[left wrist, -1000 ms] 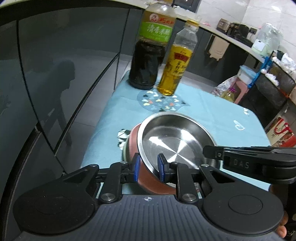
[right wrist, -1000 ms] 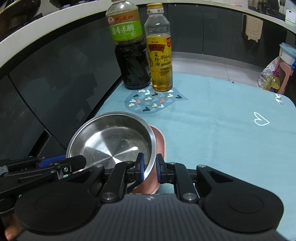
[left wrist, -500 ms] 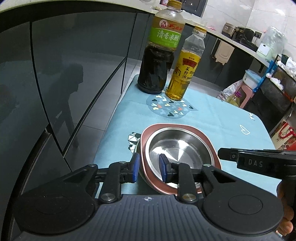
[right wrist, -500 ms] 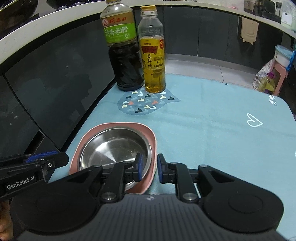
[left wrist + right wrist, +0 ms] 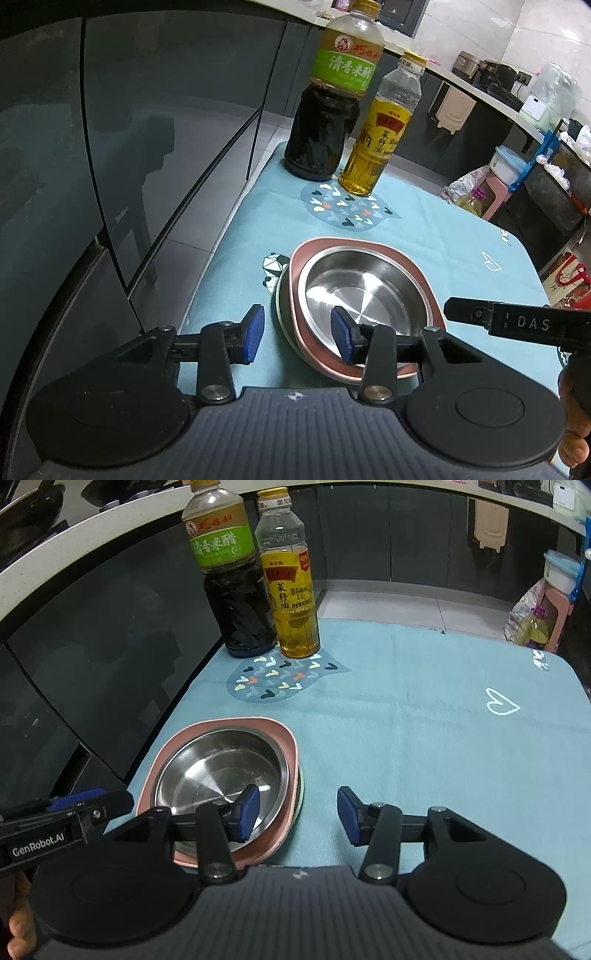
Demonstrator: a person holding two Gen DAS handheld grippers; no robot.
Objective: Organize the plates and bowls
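Note:
A steel bowl (image 5: 365,295) (image 5: 221,771) rests inside a pink rounded-square plate (image 5: 417,269) (image 5: 284,738). Under the plate, the rim of another dish (image 5: 282,306) (image 5: 300,786) shows. The stack lies on a light blue mat. My left gripper (image 5: 297,334) straddles the stack's left rim. Its jaws are opening and the blue pads (image 5: 255,332) are clear of the rim. My right gripper (image 5: 299,812) straddles the right rim, also opening, with its pads apart from the dishes. Each gripper's finger shows at the edge of the other view (image 5: 498,321) (image 5: 74,812).
A dark vinegar bottle (image 5: 325,129) (image 5: 236,602) and a yellow oil bottle (image 5: 380,147) (image 5: 295,609) stand at the far end of the blue mat (image 5: 424,720). Dark glossy cabinet fronts (image 5: 147,147) run close along the table's left edge. A pink stool (image 5: 498,192) and clutter stand beyond at the right.
Both grippers held the steel bowl by its rim above the pink plate. The bowl came down into the plate, and both sets of jaws have opened off it.

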